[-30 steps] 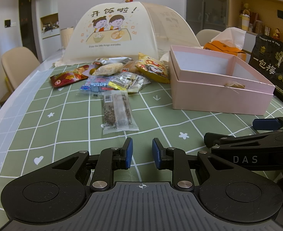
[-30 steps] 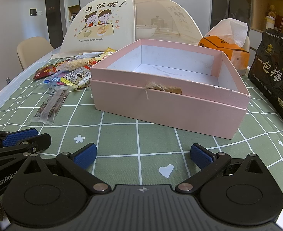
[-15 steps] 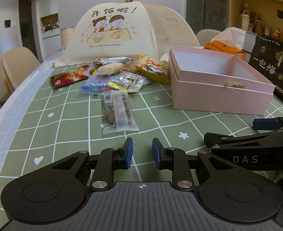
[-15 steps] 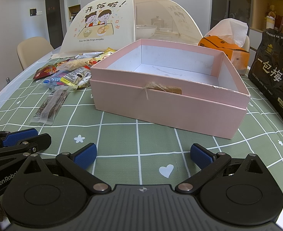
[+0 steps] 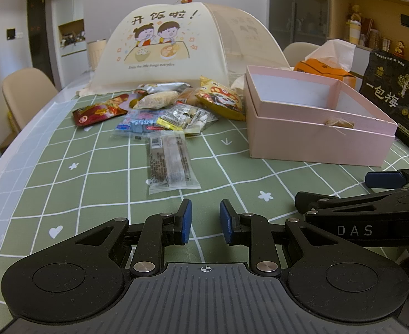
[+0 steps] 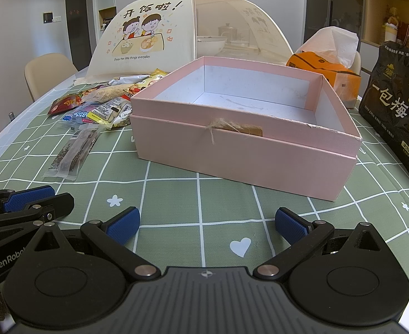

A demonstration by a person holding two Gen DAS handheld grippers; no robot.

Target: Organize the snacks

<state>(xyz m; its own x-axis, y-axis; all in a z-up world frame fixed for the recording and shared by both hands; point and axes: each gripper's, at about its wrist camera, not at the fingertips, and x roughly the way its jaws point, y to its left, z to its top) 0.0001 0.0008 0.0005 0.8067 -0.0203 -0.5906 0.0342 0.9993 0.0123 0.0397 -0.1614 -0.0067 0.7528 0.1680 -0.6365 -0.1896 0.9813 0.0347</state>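
Both tools hover low over the green checked tablecloth (image 5: 65,167), and no snack is in either one; the left gripper (image 5: 205,220) has its jaws close together with a narrow gap showing bare cloth between the pads, and the right gripper (image 6: 206,224) has its jaws spread wide with nothing between them.

The pink box (image 6: 246,144) stands open and looks empty, at 12 o'clock from the right gripper and at 2 o'clock from the left; the snack pile (image 5: 171,108) lies at 12 o'clock from the left gripper, just beside the box's left wall; one clear-wrapped bar (image 5: 171,164) lies apart from the pile, nearest the left gripper.

The step in hand is judged to be the first pick, and the clear-wrapped bar is the likely candidate; the left jaws need to widen before descent, since the present gap looks too narrow for the packet's width.

Approach along the bar's long axis and close across its short width; the film looks thin and slippery, so seat the pads on the filled middle, not on the crimped end; lift clear of the box's rim before crossing toward 2 o'clock; keep the right gripper out of the transfer path, since its arm lies just beside the left tool.
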